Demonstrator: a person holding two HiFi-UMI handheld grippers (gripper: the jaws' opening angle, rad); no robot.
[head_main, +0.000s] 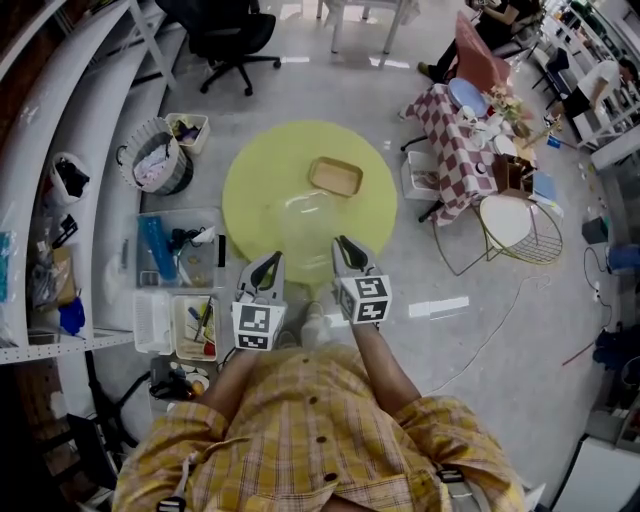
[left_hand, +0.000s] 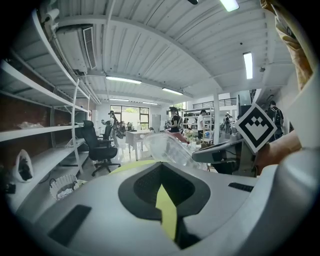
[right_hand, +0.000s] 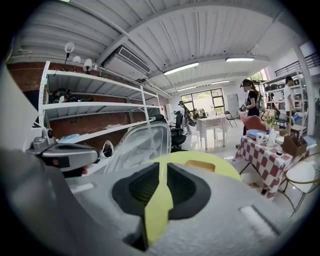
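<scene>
Pinching the thin rim of the clear plastic tray (right_hand: 137, 145), the right hand-held gripper (right_hand: 162, 170) has its jaws closed on that edge, so the flimsy shell stands tilted up over the round yellow bench (head_main: 250, 185); the rim is probably the only part thin enough to clamp. The left hand-held gripper (left_hand: 161, 172) sits just beside it, jaws drawn to a narrow slit with nothing visible between them, seemingly near enough to steady the shell. A tan tray (head_main: 335, 177) lies farther back on the bench, apart.
</scene>
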